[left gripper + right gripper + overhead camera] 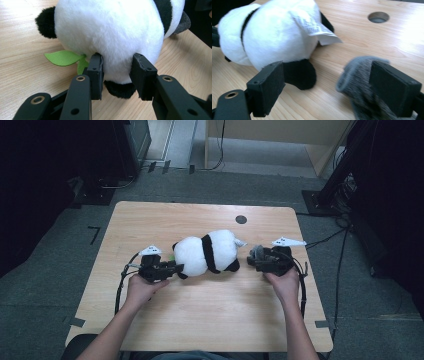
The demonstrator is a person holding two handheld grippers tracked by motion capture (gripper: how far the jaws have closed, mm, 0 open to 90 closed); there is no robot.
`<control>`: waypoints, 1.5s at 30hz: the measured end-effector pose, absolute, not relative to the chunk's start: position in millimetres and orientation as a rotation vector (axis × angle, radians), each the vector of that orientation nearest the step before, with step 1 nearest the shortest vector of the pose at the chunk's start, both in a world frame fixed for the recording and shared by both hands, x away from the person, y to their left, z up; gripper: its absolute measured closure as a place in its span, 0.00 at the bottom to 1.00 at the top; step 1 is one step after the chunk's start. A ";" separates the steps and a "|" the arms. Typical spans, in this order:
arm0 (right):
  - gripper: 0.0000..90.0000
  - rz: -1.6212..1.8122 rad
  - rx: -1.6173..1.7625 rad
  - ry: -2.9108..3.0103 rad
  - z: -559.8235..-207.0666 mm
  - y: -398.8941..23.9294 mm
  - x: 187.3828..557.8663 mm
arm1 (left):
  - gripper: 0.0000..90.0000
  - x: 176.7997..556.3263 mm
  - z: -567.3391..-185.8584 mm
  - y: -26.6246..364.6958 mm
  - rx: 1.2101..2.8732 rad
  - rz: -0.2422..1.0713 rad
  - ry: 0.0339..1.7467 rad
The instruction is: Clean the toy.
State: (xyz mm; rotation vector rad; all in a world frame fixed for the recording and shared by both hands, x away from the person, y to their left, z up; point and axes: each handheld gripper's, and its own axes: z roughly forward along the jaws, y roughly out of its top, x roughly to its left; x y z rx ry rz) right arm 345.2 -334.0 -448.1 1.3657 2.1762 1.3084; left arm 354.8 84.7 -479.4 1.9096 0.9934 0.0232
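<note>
Plush panda (207,252) lies mid-table (200,310) (sock (257,253) just right).

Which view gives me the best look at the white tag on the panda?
The right gripper view: the printed white tag sticks out from the plush panda, large and unobstructed. In the high view the tag is a tiny white point at the panda's right end. The left gripper view looks at the panda's other end.

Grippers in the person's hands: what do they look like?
Both the left gripper and the right gripper are black, each with two flat square-ended jaws, brass-ringed pivots, a pale three-cornered plate on top and a trailing black cable. The forearms are bare, no sleeves.
</note>
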 end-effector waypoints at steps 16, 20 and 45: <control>0.00 1.369 1.224 2.335 -460.6 -268.7 364.1 | 0.66 355.8 -480.3 83.9 1.920 0.040 0.980; 0.00 1.344 1.233 2.329 -467.6 -254.2 368.3 | 0.65 356.8 -480.8 82.6 1.916 0.036 0.976; 0.53 1.403 1.224 2.291 -459.7 -273.2 376.1 | 0.36 355.2 -465.7 88.1 1.948 0.044 0.854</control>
